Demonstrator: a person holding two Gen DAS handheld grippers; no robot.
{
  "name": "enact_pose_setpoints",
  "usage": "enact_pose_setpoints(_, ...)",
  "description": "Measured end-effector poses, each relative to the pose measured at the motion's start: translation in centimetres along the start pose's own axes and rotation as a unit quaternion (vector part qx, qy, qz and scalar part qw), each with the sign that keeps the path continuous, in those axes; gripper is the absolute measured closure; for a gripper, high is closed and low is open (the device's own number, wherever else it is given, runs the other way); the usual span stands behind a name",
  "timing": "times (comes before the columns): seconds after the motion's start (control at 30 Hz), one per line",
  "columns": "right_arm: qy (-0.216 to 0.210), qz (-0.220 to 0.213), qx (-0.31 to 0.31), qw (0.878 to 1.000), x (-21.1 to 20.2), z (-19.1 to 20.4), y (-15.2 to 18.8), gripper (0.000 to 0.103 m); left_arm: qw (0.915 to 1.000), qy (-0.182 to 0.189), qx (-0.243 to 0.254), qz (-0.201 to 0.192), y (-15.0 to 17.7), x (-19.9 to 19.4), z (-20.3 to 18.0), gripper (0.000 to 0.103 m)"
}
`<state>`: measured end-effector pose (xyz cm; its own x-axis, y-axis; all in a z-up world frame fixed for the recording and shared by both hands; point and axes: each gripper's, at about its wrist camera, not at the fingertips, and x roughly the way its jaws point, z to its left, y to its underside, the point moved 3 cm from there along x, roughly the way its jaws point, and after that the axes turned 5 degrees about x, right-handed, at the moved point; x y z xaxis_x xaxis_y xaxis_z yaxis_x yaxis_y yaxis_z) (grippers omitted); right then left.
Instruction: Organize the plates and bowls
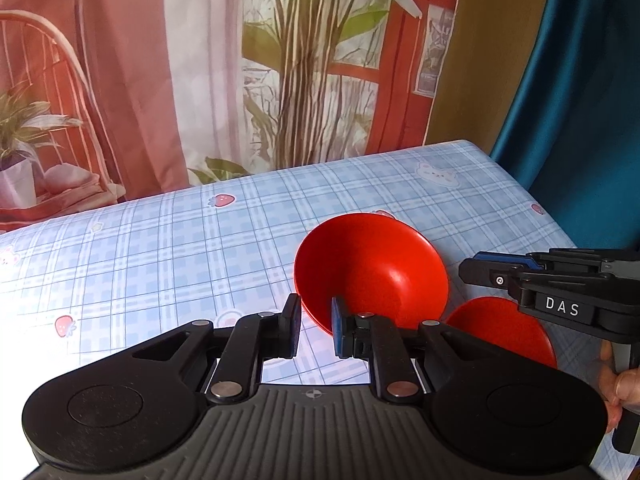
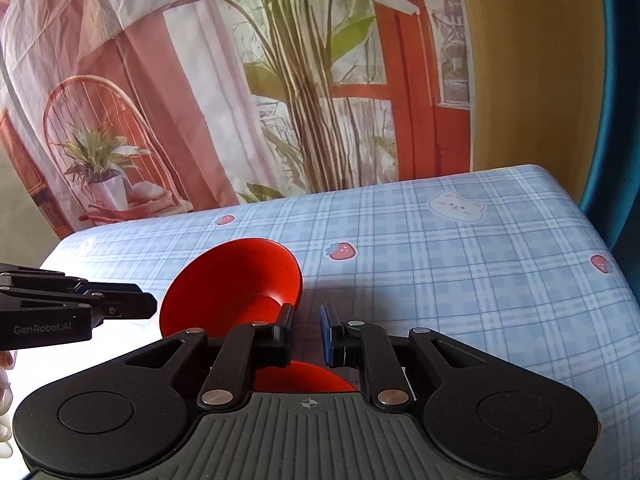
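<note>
Red bowl [image 1: 372, 272] is tipped steeply up on its edge, its hollow turned toward the left wrist camera and its foot turned toward the right one. It sits near the middle of a table covered with a blue checked cloth [image 1: 160, 240] printed with strawberries and bears. The left gripper [image 1: 317, 330] has its jaws closed onto the bowl's lower rim. The thin edge runs between the black finger and the blue-padded one, and only a narrow gap shows there.

A red plate [image 1: 500, 328] lies flat on the cloth just beside the bowl, on the person's right and nearer to them. The bowl's lower edge is close to the plate, but whether the two touch cannot be told.

The right gripper [image 2: 307, 332] hangs over the plate with its jaws drawn nearly together and nothing between them; only cloth shows through the slit. Its tips point toward the bowl and stop just short of the bowl's outer wall. Part of a hand [image 1: 624, 388] grips its handle at the edge of the left view.

Behind the table hangs a printed backdrop [image 1: 140, 80] showing a pink drape, a chair and tall plants. A teal curtain [image 1: 580, 100] hangs to the right of it.
</note>
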<state>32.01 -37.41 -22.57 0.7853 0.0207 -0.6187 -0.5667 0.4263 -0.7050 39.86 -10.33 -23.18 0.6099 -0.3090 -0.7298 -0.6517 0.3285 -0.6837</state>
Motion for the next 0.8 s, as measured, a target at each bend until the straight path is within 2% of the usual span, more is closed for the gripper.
enact_pose_setpoints(0.07, 0.007, -0.016, -0.007, 1.000, -1.2, -0.3, 0.4, 0.088, 0.9998, 0.005, -0.016, -0.014, 0.2, -1.3, 0.1, 0.086)
enact_pose_setpoints(0.17, 0.015, -0.037, -0.023, 0.999, -3.1, -0.8, 1.3, 0.085, 0.9989, 0.036, -0.023, -0.020, 0.6, -2.4, -0.8, 0.086)
enact_pose_setpoints(0.43, 0.017, -0.048, 0.023, 0.998, -5.5, -3.0, 4.7, 0.085, 0.9970, 0.072, -0.014, 0.024, 2.5, -0.8, -3.7, 0.086)
enact_pose_setpoints(0.8, -0.001, -0.051, 0.074, 0.996, -6.3, -4.2, 7.5, 0.086, 0.9942, 0.094, 0.003, 0.051, 3.9, 0.4, -5.0, 0.086)
